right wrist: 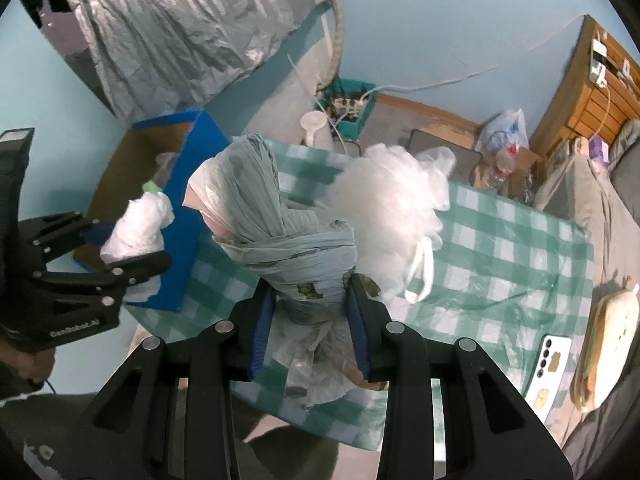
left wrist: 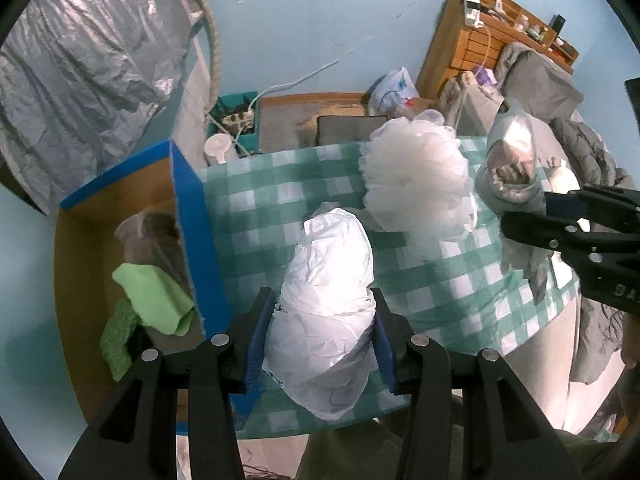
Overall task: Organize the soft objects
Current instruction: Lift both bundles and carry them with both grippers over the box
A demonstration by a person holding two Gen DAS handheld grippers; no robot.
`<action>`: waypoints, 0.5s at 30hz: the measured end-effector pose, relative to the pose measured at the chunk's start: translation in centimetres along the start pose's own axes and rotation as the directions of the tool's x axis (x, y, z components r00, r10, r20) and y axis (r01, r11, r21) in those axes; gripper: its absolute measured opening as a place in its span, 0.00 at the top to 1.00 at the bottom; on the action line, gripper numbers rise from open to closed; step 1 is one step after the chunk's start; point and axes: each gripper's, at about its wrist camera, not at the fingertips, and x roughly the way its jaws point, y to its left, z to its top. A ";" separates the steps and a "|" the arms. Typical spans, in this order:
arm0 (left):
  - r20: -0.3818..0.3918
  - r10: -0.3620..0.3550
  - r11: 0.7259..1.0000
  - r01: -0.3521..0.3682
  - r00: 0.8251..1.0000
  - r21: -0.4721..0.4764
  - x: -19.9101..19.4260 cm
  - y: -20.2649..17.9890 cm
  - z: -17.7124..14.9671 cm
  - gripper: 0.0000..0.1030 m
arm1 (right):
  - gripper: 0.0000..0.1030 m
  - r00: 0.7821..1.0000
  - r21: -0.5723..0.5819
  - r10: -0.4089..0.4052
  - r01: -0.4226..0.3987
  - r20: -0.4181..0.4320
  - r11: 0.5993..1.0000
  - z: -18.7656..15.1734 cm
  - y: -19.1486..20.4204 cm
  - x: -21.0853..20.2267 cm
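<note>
- Two grippers are loaded at once, I judge so both bundles can go to the box (left wrist: 120,248) in one trip; it stands at the desk's (left wrist: 440,280) left edge, blue-walled, already holding a green cloth (left wrist: 156,296).
- On the checked desk, the white mesh pouf (left wrist: 416,176) lies loose, not gripped, near the far edge.
- My left gripper (left wrist: 324,340) is clamped on the white bag bundle (left wrist: 328,280), its long axis running away from me, just right of the box wall.
- My right gripper (right wrist: 310,332) pinches the grey wrapped bundle (right wrist: 272,224) at its lower end; it stands upright, leaning left.
</note>
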 end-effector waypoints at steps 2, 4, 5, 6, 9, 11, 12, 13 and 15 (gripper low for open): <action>0.001 0.007 1.000 -0.007 1.000 -0.014 -0.2 0.5 -0.1 0.55 | 0.67 1.000 -0.009 0.010 -0.010 0.007 1.000 0.3 0.6 -0.1; 0.008 0.010 1.000 -0.010 1.000 -0.026 -0.6 0.9 -0.2 0.55 | 0.67 1.000 -0.019 0.019 -0.019 0.010 1.000 0.6 1.2 0.0; 0.012 0.014 0.999 -0.014 1.000 -0.035 -0.8 1.2 -0.2 0.55 | 0.67 1.000 -0.024 0.023 -0.022 0.010 0.999 0.8 1.4 0.1; 0.015 0.017 0.999 -0.016 1.000 -0.043 -1.0 1.5 -0.3 0.55 | 0.67 1.000 -0.030 0.027 -0.027 0.011 0.999 1.0 1.7 0.2; 0.023 0.026 0.998 -0.025 0.999 -0.064 -1.5 2.2 -0.5 0.55 | 0.67 0.999 -0.046 0.040 -0.039 0.015 0.998 1.6 2.6 0.4; 0.030 0.030 0.997 -0.028 0.999 -0.077 -1.9 2.7 -0.6 0.55 | 0.67 0.999 -0.060 0.049 -0.048 0.016 0.997 2.0 3.4 0.6; 0.032 0.033 0.996 -0.030 0.999 -0.081 -2.0 3.0 -0.6 0.55 | 0.67 0.998 -0.065 0.052 -0.051 0.018 0.997 2.2 3.7 0.7; 0.035 0.037 0.996 -0.034 0.999 -0.086 -2.2 3.2 -0.7 0.55 | 0.67 0.998 -0.072 0.057 -0.056 0.018 0.996 2.4 4.1 0.7; 0.040 0.042 0.994 -0.038 0.998 -0.099 -2.5 3.8 -0.8 0.55 | 0.67 0.998 -0.086 0.066 -0.064 0.019 0.994 2.7 4.8 0.8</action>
